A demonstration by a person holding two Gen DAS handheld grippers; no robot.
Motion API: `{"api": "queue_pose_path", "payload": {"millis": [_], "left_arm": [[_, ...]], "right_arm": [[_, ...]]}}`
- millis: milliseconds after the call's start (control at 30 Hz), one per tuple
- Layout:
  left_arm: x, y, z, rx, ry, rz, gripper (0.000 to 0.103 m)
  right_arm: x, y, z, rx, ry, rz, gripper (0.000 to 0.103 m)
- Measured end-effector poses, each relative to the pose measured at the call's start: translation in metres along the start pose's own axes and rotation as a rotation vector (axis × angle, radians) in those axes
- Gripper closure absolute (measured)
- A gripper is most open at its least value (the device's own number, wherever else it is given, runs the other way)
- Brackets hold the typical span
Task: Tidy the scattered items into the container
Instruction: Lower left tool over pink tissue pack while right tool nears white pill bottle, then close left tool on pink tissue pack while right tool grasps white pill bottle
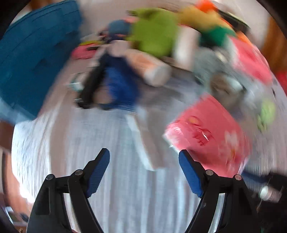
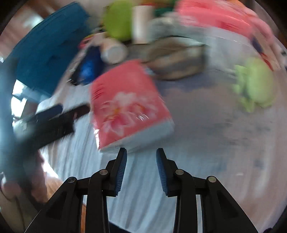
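A pink packet with a white flower print (image 2: 129, 105) is lying on a pale, ribbed cloth (image 2: 206, 143) that is covering the surface. In the right wrist view the packet is sitting just ahead of the right gripper (image 2: 141, 152), close to its fingertips but not between them. The same packet (image 1: 206, 132) is showing in the left wrist view, ahead and to the right of the left gripper (image 1: 144, 154).

A teal container (image 1: 35, 53) is standing at the far left of the cloth, well apart from the packet; it is also appearing at the upper left of the right wrist view (image 2: 48, 50).

Both pictures are heavily blurred. The left gripper's jaws are spread wide with nothing between them, only bare cloth. The right gripper's jaws are set narrower, with a clear gap and nothing gripped.

Farther back, a jumble of items is lying across the cloth: a lime-green soft object (image 1: 154, 32), a dark blue item (image 1: 120, 86) beside a black strap-like thing (image 1: 91, 84), a pale cylinder on its side (image 1: 154, 71), a grey-brown bundle (image 2: 175, 59), and another pink packet (image 2: 215, 16) at the rear. A small light-green object (image 2: 254, 82) is sitting alone at the right, apart from the heap. What most of these are cannot be told through the blur.

In the right wrist view, the left gripper's dark body (image 2: 53, 121) is reaching in from the left edge.
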State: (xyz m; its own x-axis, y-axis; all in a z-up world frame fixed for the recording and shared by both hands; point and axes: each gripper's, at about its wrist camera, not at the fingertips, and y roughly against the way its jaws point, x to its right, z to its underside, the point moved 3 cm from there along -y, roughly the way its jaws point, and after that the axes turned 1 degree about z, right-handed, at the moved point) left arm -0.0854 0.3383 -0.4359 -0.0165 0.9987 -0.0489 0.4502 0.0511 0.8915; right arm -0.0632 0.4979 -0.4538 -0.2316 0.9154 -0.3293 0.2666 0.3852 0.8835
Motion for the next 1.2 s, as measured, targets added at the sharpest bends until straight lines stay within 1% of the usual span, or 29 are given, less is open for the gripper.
{"api": "queue_pose_path", "payload": {"millis": [33,100,200,267,300,333,367,433,467,533,567,600,667,733,767,800,867,900,933,967,1000,1033,1067,1133,1200], "left_arm": [[-0.007,0.004,-0.002,0.006,0.022,0.009,0.024],[-0.010,0.013,-0.003,0.021,0.025,0.034,0.024],[0.001,0.024,-0.003,0.042,-0.015,0.078,0.024],[0.009,0.030,-0.002,0.044,-0.035,0.111,0.024],[0.014,0.030,-0.002,0.041,-0.043,0.123,0.024],[0.017,0.030,-0.002,0.037,-0.049,0.132,0.024],[0.019,0.029,-0.002,0.032,-0.054,0.139,0.024],[0.022,0.028,-0.004,0.025,-0.061,0.145,0.024],[0.023,0.028,-0.005,0.026,-0.064,0.148,0.024],[0.027,0.030,-0.008,0.034,-0.078,0.155,0.024],[0.030,0.030,-0.009,0.034,-0.083,0.156,0.024],[0.034,0.028,-0.010,0.029,-0.092,0.159,0.024],[0.042,0.023,-0.010,0.018,-0.114,0.163,0.024],[0.054,0.012,-0.006,-0.011,-0.162,0.165,0.024],[0.060,0.006,-0.003,-0.031,-0.186,0.172,0.024],[0.065,0.001,0.000,-0.046,-0.208,0.172,0.019],[0.075,-0.008,0.004,-0.043,-0.260,0.136,0.006],[0.080,-0.014,0.007,-0.053,-0.279,0.114,0.002],[0.083,-0.021,0.008,-0.065,-0.291,0.095,0.002],[0.084,-0.028,0.010,-0.082,-0.294,0.083,0.002],[0.082,-0.035,0.012,-0.108,-0.279,0.082,0.004],[0.078,-0.039,0.015,-0.120,-0.252,0.091,0.007],[0.072,-0.038,0.017,-0.113,-0.222,0.111,0.011],[0.065,-0.031,0.022,-0.101,-0.188,0.140,0.012],[0.062,-0.021,0.030,-0.086,-0.169,0.152,0.012]], "right_arm": [[-0.005,0.003,0.000,0.026,-0.004,0.019,0.069],[0.000,0.017,-0.002,0.098,-0.059,0.051,0.069],[0.028,0.042,-0.006,0.216,-0.175,0.145,0.069],[0.048,0.053,-0.006,0.278,-0.256,0.198,0.068],[0.054,0.052,-0.010,0.280,-0.279,0.218,0.068],[0.056,0.047,-0.014,0.257,-0.282,0.227,0.068],[0.056,0.038,-0.017,0.223,-0.281,0.218,0.068],[0.039,0.015,-0.018,0.128,-0.241,0.130,0.069],[0.026,0.009,-0.017,0.105,-0.201,0.108,0.069],[-0.004,0.003,-0.011,0.090,-0.114,0.045,0.069],[-0.011,0.004,-0.008,0.096,-0.102,0.041,0.069],[-0.014,0.006,-0.005,0.106,-0.109,0.048,0.069],[-0.005,0.014,-0.002,0.122,-0.149,0.074,0.068],[0.009,0.030,0.004,0.143,-0.169,0.127,0.068],[0.017,0.038,0.008,0.149,-0.172,0.155,0.066],[0.024,0.044,0.010,0.153,-0.178,0.170,0.065],[0.038,0.060,0.020,0.165,-0.207,0.201,0.063],[0.045,0.066,0.027,0.173,-0.228,0.215,0.062],[0.049,0.071,0.032,0.179,-0.245,0.227,0.060],[0.051,0.072,0.033,0.184,-0.259,0.237,0.058],[0.062,0.078,0.035,0.187,-0.271,0.249,0.057],[0.066,0.083,0.041,0.187,-0.275,0.263,0.053],[0.071,0.090,0.049,0.189,-0.275,0.284,0.050],[0.078,0.101,0.062,0.183,-0.262,0.312,0.047],[0.080,0.105,0.077,0.165,-0.233,0.325,0.047]]}}
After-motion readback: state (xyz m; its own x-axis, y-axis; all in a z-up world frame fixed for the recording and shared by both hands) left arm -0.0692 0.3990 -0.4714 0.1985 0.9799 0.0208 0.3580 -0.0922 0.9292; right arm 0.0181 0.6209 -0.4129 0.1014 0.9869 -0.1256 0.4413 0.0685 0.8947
